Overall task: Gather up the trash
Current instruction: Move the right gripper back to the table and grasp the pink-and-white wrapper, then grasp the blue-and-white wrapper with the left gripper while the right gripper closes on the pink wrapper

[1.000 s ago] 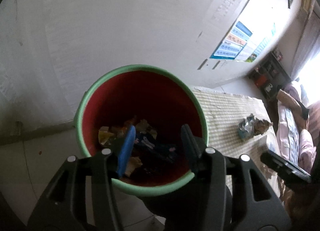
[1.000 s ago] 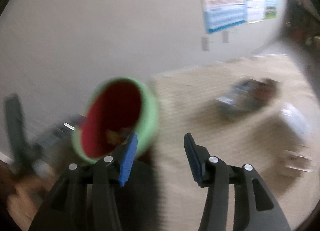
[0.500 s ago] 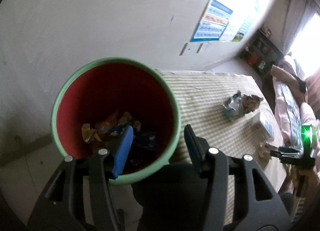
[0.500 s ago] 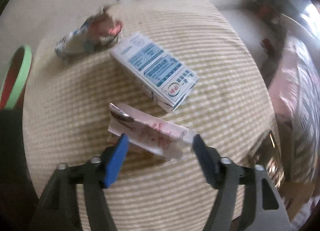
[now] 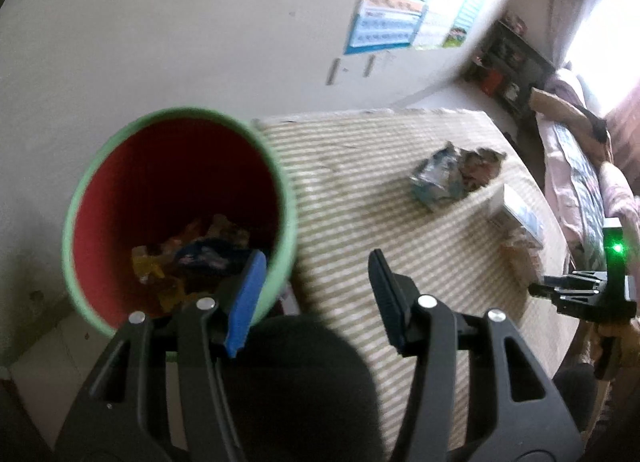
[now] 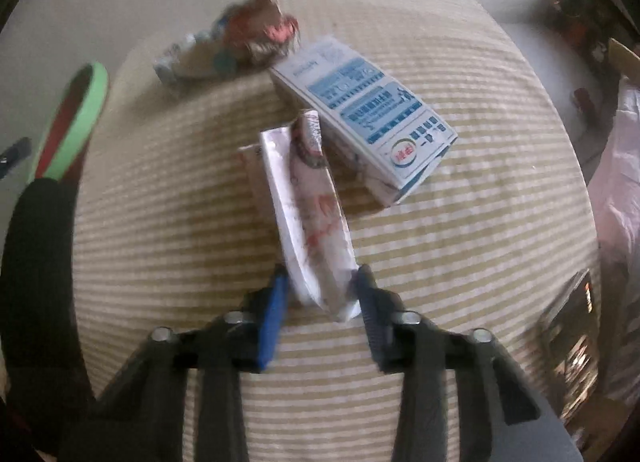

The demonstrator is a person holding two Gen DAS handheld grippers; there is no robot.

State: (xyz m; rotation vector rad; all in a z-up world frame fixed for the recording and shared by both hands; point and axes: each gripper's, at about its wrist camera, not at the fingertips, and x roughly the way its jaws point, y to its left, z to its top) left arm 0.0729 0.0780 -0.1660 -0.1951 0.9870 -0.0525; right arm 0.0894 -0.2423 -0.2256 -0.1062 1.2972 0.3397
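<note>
A white and red wrapper (image 6: 308, 213) points away from me on the striped tablecloth (image 6: 460, 262). My right gripper (image 6: 320, 286) has its near end between the pads, which touch it on both sides as the jaws close. A blue and white carton (image 6: 368, 113) lies just behind it, and crumpled foil trash (image 6: 240, 45) sits farther back. The bin (image 5: 180, 111), green-rimmed and red inside, holds several wrappers. My left gripper (image 5: 316, 282) hangs over the bin's right rim and the table edge, jaws apart with nothing between the pads.
A dark rounded shape (image 5: 304, 382) sits below the left fingers, next to the bin. The crumpled trash (image 5: 452, 173) and carton (image 5: 520, 213) lie toward the table's right side. A wall with posters rises behind, and a bed stands at the far right.
The right jaws have narrowed from wide open onto the wrapper, which turned from lying crosswise to pointing away. In the left view the bin slid left and more table shows.
</note>
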